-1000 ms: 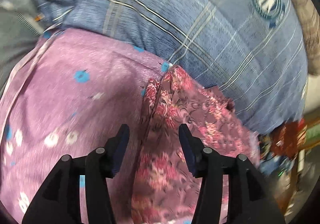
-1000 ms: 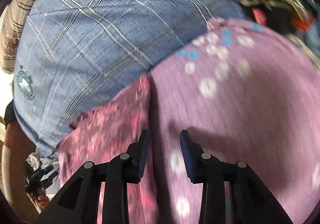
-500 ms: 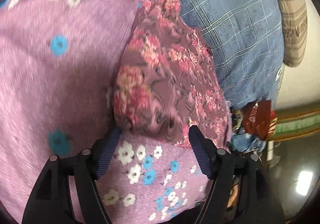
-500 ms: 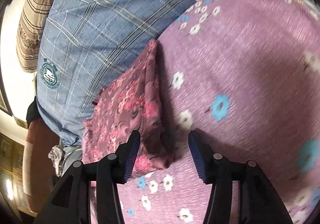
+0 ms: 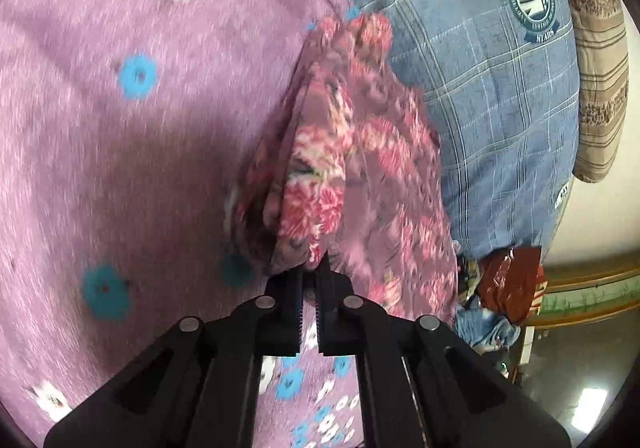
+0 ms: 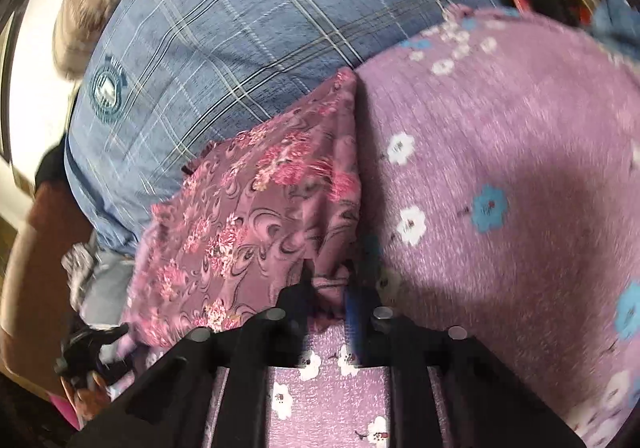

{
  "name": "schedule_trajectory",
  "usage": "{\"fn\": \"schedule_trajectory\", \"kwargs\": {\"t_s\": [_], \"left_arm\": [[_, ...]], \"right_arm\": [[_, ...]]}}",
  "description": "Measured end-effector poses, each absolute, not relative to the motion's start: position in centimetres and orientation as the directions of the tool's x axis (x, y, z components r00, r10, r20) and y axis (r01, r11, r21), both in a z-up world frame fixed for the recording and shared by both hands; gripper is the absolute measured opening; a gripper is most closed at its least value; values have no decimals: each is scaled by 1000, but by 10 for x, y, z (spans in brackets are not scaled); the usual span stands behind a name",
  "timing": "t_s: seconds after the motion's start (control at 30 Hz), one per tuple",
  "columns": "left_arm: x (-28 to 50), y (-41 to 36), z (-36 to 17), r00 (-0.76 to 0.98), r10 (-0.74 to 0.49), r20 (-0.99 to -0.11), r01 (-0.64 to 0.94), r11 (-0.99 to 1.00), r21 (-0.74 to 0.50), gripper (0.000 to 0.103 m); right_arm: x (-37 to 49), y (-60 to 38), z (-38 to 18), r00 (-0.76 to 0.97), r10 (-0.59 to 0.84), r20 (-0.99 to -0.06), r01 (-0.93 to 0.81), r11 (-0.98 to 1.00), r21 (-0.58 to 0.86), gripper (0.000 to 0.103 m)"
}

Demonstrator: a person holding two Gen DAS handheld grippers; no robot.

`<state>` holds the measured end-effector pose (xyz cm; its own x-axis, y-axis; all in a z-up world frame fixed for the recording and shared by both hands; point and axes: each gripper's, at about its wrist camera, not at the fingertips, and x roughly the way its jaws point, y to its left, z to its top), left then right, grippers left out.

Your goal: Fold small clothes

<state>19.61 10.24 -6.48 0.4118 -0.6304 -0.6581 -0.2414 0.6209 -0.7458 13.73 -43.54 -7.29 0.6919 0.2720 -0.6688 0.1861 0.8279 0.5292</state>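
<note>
The flowered cloth [image 5: 352, 152] lies bunched on the purple sheet [image 5: 132, 152], against the blue checked blanket [image 5: 480, 96]. The left tool [image 5: 310, 272] pinches its near corner; the right tool [image 6: 330, 284] pinches another bunched edge. Both reach forward low over the sheet. Either thin pinch could slip, or snag the sheet beneath, spoiling the fold.

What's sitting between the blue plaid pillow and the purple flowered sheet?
The pink floral cloth lies between the pillow and the sheet, touching both; the right wrist view shows it best.
</note>
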Motion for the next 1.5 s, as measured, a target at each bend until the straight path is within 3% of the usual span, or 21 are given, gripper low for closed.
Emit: {"fn": "schedule_trajectory", "kwargs": {"t_s": [0.1, 0.2, 0.3, 0.4, 0.5, 0.57, 0.63, 0.7, 0.73, 0.77, 0.9, 0.93, 0.97, 1.0, 1.17, 1.27, 1.37, 1.43, 1.5], "left_arm": [[195, 113, -41, 495, -595, -634, -197, 634, -748, 3], [190, 116, -31, 507, -535, -676, -171, 706, -688, 3], [182, 135, -51, 484, -487, -727, -245, 722, -647, 3], [173, 165, -75, 480, -555, -680, -318, 612, -724, 3], [167, 172, -71, 493, -585, -644, -304, 578, -758, 3], [167, 160, -59, 497, -613, -614, -250, 576, -778, 15], [169, 145, -51, 493, -638, -591, -211, 572, -793, 60], [171, 125, -50, 482, -630, -608, -185, 606, -774, 73], [172, 117, -52, 472, -626, -621, -175, 623, -762, 73], [175, 108, -59, 444, -625, -642, -177, 641, -747, 73], [181, 102, -82, 432, -635, -641, -220, 615, -758, 70], [183, 103, -79, 440, -626, -644, -223, 618, -754, 48], [187, 105, -72, 447, -612, -652, -216, 634, -743, 26], [190, 106, -66, 452, -617, -644, -194, 637, -746, 4], [187, 95, -36, 523, -497, -692, -97, 772, -628, 4], [187, 85, -63, 442, -463, -768, -125, 816, -564, 4], [180, 93, -84, 396, -531, -749, -172, 759, -628, 5], [172, 104, -79, 385, -566, -729, -177, 730, -660, 8], [162, 107, -62, 404, -583, -705, -137, 723, -677, 13]], "right_arm": [[133, -442, -40, 745, 281, -605, 125, 832, 541, 9], [131, -450, -20, 773, 263, -577, 108, 842, 529, 8], [134, -458, -37, 742, 235, -628, 170, 840, 515, 7], [128, -471, -74, 688, 216, -693, 270, 810, 521, 7], [115, -482, -83, 692, 207, -691, 319, 771, 551, 5], [111, -487, -73, 720, 229, -655, 299, 750, 590, 10], [109, -484, -59, 749, 239, -618, 269, 743, 613, 12], [112, -476, -50, 750, 243, -615, 254, 753, 607, 31], [113, -473, -48, 748, 240, -619, 254, 758, 601, 51], [115, -469, -49, 744, 223, -630, 266, 767, 584, 59], [128, -462, -74, 692, 244, -679, 302, 756, 580, 60], [129, -461, -80, 689, 267, -674, 296, 745, 598, 52], [129, -455, -82, 702, 292, -649, 258, 746, 614, 23], [131, -450, -81, 702, 305, -644, 230, 758, 610, 11], [120, -444, -50, 765, 294, -574, 145, 789, 597, 10], [122, -451, -61, 729, 242, -640, 207, 813, 543, 7], [121, -456, -86, 665, 208, -718, 270, 828, 490, 7], [112, -462, -85, 687, 217, -693, 279, 802, 528, 15], [106, -469, -74, 721, 197, -664, 285, 790, 543, 15]]}}
